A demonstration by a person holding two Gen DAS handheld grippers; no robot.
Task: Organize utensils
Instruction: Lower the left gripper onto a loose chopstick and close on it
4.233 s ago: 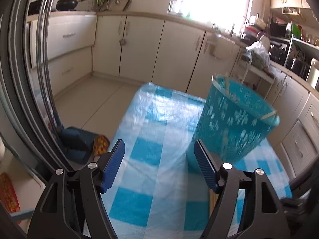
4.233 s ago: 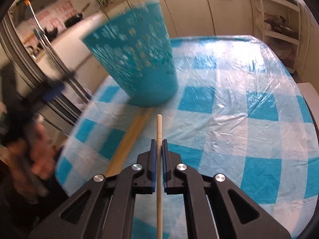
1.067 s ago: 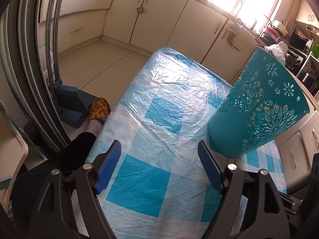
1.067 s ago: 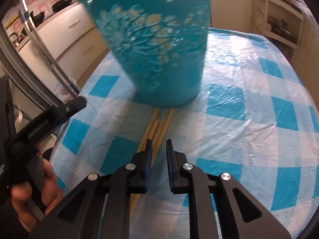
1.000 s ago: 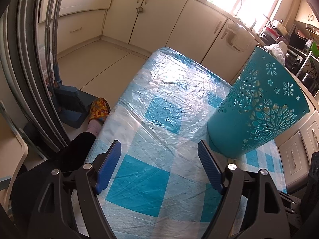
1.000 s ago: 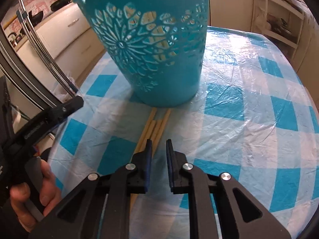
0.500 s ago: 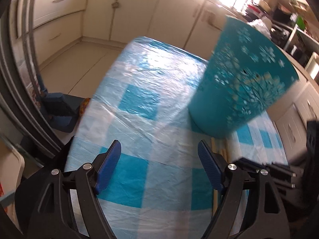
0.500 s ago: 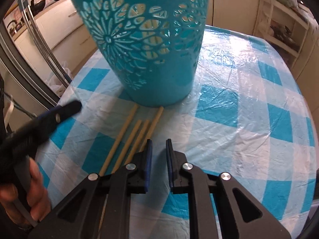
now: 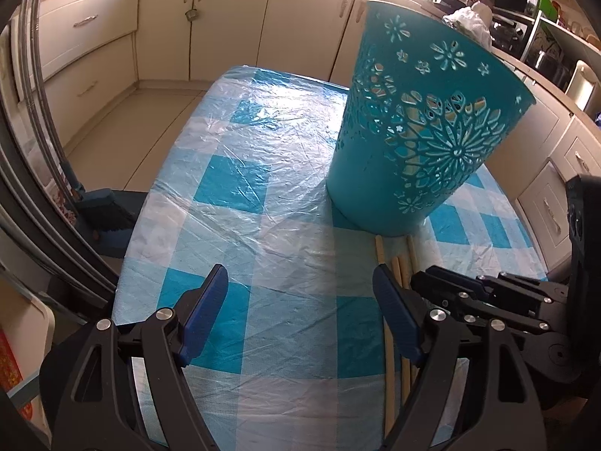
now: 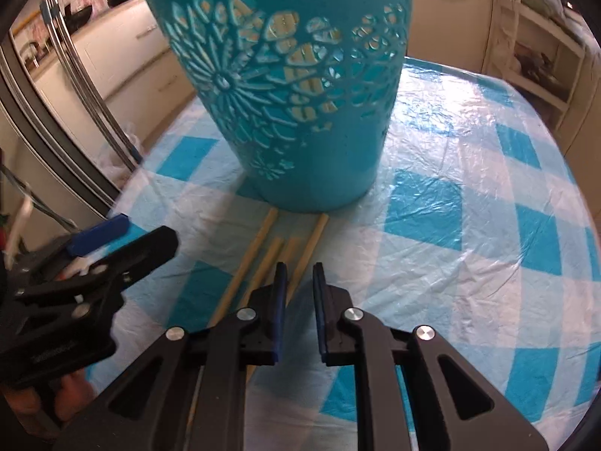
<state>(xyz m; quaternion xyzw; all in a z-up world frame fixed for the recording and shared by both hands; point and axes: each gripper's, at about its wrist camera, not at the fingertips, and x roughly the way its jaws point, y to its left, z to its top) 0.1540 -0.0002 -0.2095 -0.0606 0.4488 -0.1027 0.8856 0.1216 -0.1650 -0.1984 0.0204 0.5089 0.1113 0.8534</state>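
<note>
A teal cut-out basket (image 9: 424,143) (image 10: 293,94) stands on the checked table, and pale sticks show through its holes. Several wooden chopsticks (image 10: 255,248) (image 9: 380,251) lie side by side on the cloth just in front of its base. My right gripper (image 10: 299,267) hovers low over their near ends. Its jaws are closing to a narrow gap, and the rightmost chopstick runs into that gap beside the left pad, though neither pad visibly presses on it. My left gripper (image 9: 299,274) (image 10: 142,229) is wide open with only cloth between its fingers, just left of the right gripper (image 9: 424,278).
The blue-and-white checked plastic cloth (image 10: 469,195) covers the whole table. A blue brush and dustpan (image 9: 105,214) sit on the floor off the table's left edge, beside tall metal handles (image 10: 82,67). Cream cabinets (image 9: 233,18) line the far wall. A hand (image 10: 71,387) holds the left gripper.
The left gripper has rolled and shifted toward the right gripper, bringing it and the chopsticks into its view. The right gripper stayed put, its jaws slightly narrower.
</note>
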